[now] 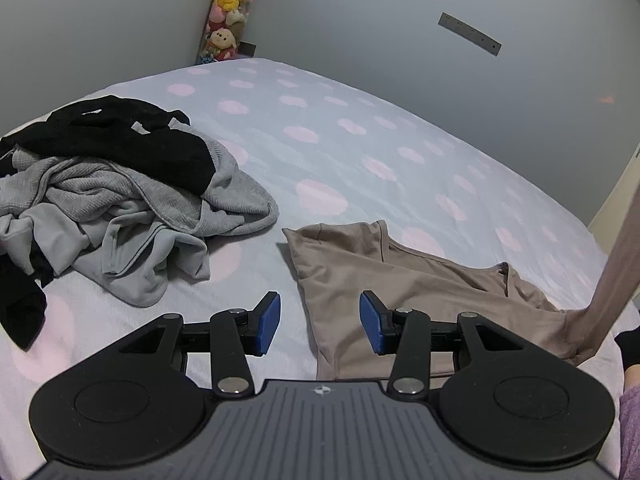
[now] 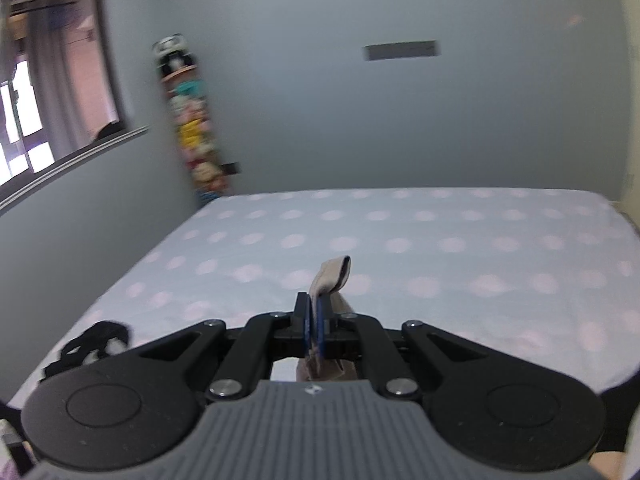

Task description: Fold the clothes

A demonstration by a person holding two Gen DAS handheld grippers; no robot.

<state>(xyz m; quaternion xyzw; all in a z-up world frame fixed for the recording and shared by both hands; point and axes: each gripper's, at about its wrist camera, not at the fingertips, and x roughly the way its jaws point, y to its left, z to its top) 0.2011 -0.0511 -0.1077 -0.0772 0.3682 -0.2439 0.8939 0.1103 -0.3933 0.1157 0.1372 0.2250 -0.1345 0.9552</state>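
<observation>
I see the dotted bed sheet (image 1: 320,152) carrying a grey-and-black clothes heap (image 1: 120,192) at left and the tan shirt (image 1: 400,280) near right. My left gripper (image 1: 319,322) hangs above its edge, fingers apart; my right gripper (image 2: 314,326) is clamped on a lifted tan strip. No writing is legible

Brightness: dim, flat indoor light in both views; grey walls look muted.
Light source: daylight from the dark-framed window (image 2: 52,76) at far left of the right wrist view, its panes blown out white.
Shadows: soft and faint on the pink-dotted pale bedsheet (image 1: 360,152).
Sharpness: left wrist view crisp; right wrist view smeared by motion blur.
Distortion: strong fisheye bending, dark vignette at corners.
</observation>
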